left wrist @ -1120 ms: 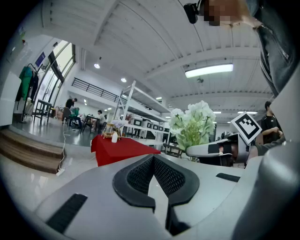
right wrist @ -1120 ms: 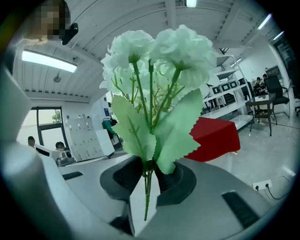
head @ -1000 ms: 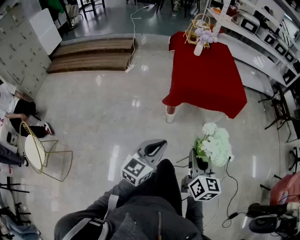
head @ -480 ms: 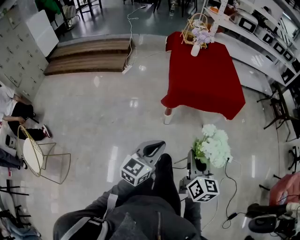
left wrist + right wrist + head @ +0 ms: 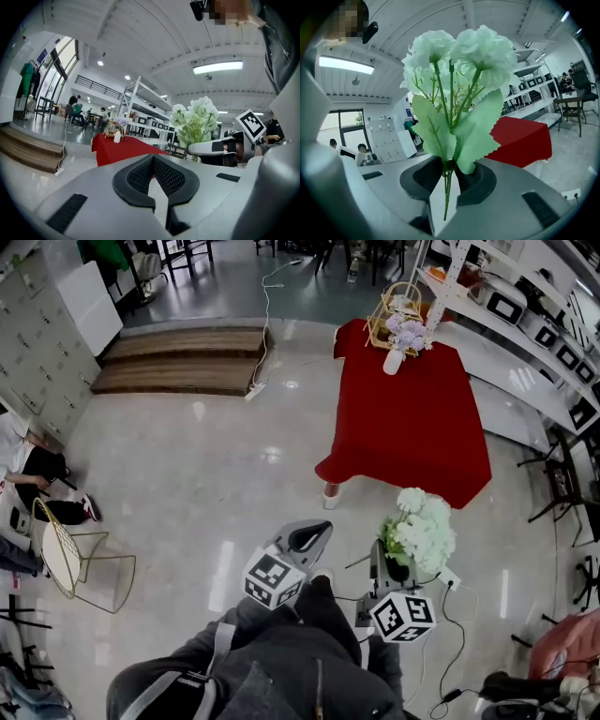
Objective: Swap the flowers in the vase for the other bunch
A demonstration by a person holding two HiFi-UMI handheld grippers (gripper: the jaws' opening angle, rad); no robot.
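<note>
A bunch of white flowers (image 5: pixel 420 529) with green leaves stands upright in my right gripper (image 5: pixel 394 568), whose jaws are shut on its stems (image 5: pixel 446 187). The blooms (image 5: pixel 454 70) fill the right gripper view and also show in the left gripper view (image 5: pixel 194 119). My left gripper (image 5: pixel 309 538) is shut with nothing in it, its black pads (image 5: pixel 164 176) together. Ahead, on the far end of a red-draped table (image 5: pixel 412 427), a small white vase (image 5: pixel 394 360) holds purple flowers (image 5: pixel 410 332). Both grippers are well short of the table.
A gold wire basket (image 5: pixel 394 301) stands behind the vase. White shelving (image 5: pixel 525 306) runs along the right. Cables (image 5: pixel 450 606) lie on the floor by my right side. A wire chair (image 5: pixel 70 554) and a seated person (image 5: pixel 28 465) are at left, wooden steps (image 5: pixel 178 357) far back.
The red table and vase have come nearer in the head view as both grippers travel forward together. The white bunch stays held in the right gripper.
</note>
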